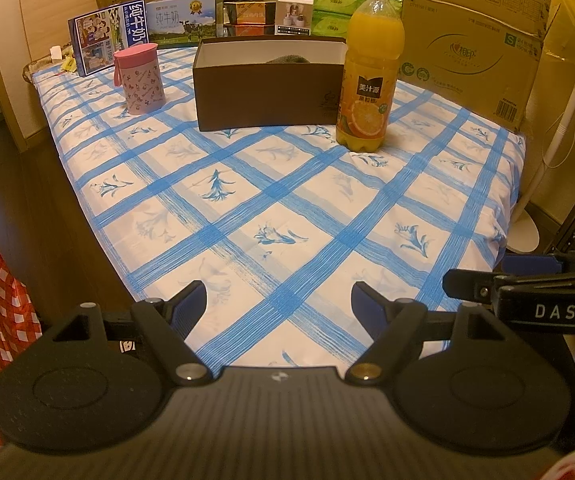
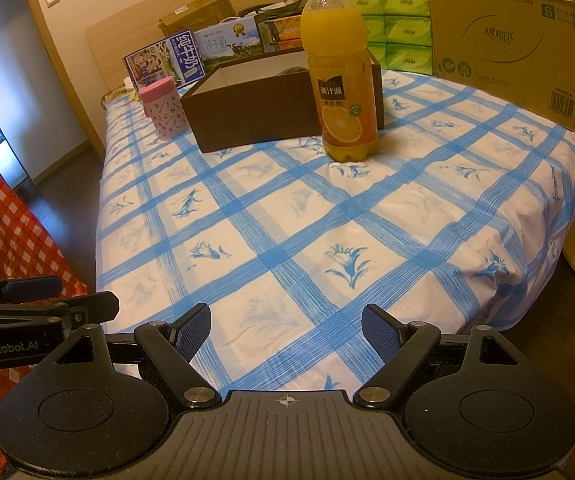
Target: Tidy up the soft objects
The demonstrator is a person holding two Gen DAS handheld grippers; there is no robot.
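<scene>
Looks nearly done: something grey and soft (image 1: 289, 59) already sits in the brown box (image 1: 267, 96), nothing loose on the bed (image 1: 287, 208) in front of it. Left gripper (image 1: 278, 300) and right gripper (image 2: 286, 326) both gape wide, empty.

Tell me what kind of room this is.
Most likely a bedroom at home: a bed with a blue checked sheet and wooden headboard, stacked with milk cartons, tissue packs and a cardboard box.

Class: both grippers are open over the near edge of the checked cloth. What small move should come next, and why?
Probably bring the left gripper forward toward the brown box: both grippers are empty, the right gripper too, and the only soft-looking thing, a grey shape, lies inside it.
</scene>
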